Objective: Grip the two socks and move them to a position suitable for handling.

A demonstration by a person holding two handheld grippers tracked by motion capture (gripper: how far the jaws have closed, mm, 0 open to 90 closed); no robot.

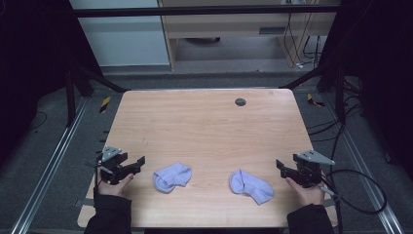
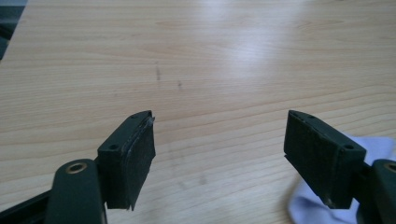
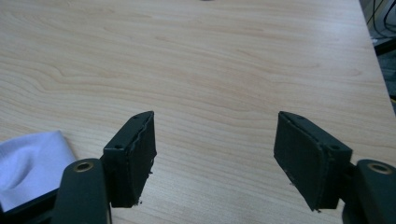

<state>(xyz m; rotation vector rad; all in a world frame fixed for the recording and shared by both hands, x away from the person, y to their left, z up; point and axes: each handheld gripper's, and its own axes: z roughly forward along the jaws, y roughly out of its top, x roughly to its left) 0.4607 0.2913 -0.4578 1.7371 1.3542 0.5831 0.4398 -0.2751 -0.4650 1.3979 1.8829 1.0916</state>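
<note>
While our sleeves enter at the bottom edge of the high view, we hold 1 gripper in each hand over the near part of the counter [image 1: 204, 122]. At the lower left of that frame sits the left gripper [image 1: 139, 163], its fingers pointing toward the middle of the picture and standing apart with nothing between them. At the lower right sits the right gripper [image 1: 281, 165], a black cable [image 1: 363, 192] looping from it off the counter's right edge, and its fingers also stand wide apart and empty.

Between the 2 grippers lie 2 pale lilac socks. The left sock [image 1: 172, 176] lies crumpled just beside the left gripper's fingers, not touching them. The right sock [image 1: 251, 185] lies at the lower centre-right of the frame, near the right gripper but apart from it, with its toe end slanting toward the bottom edge. The 2 socks lie well apart from each other.

From the left gripper view, we see bare wood grain between the 2 black fingers [image 2: 128, 158], and a patch of the left sock [image 2: 308, 205] shows at the lower right, behind the right-hand finger. From the right gripper view, the gap between the fingers [image 3: 133, 156] is likewise bare wood, and a corner of the right sock [image 3: 30, 163] lies at the lower left.

Farther up the high view, a small dark round disc [image 1: 240, 102] sits near the counter's far edge, and beyond it grey floor and pale cabinets.
</note>
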